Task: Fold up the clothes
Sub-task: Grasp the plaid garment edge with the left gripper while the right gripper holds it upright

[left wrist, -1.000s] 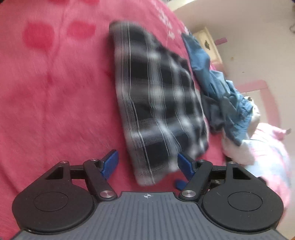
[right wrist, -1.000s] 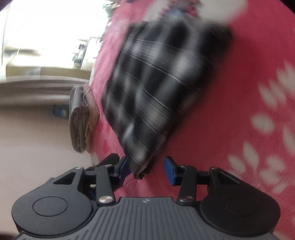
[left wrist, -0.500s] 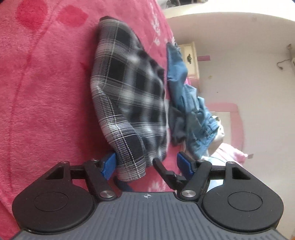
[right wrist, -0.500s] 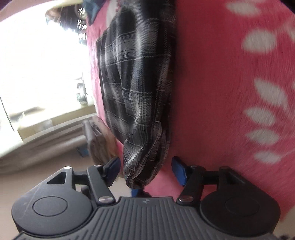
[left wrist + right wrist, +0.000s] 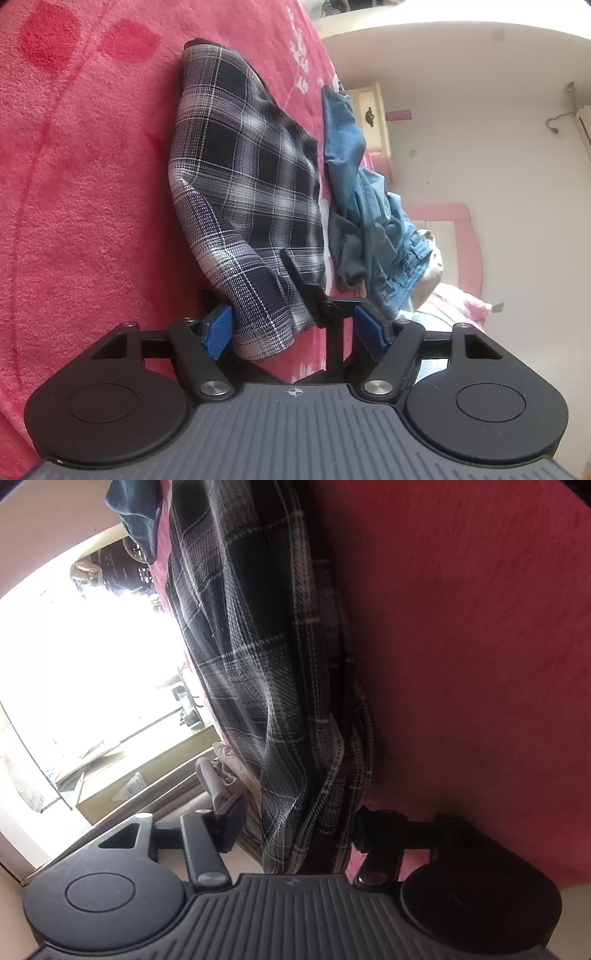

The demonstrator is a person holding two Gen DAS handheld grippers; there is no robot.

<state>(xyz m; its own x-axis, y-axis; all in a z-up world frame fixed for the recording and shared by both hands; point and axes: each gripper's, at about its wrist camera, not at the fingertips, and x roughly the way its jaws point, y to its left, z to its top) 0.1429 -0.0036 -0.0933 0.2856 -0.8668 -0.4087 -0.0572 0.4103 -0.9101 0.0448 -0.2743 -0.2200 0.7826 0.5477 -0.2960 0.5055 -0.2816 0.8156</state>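
**Plaid shirt between both grippers on the pink blanket**

Seen at far left of the left wrist view: pink blanket (image 5: 85, 206). At centre, plaid shirt (image 5: 247, 192), folded, lying on it, near corner reaching between the blue pads of the left gripper (image 5: 295, 328), jaws apart, left pad touching the cloth, right pad clear. Further right, crumpled jeans (image 5: 369, 206). In the right wrist view, right gripper (image 5: 295, 823) closing around the shirt's bunched edge, left pad not yet on it.
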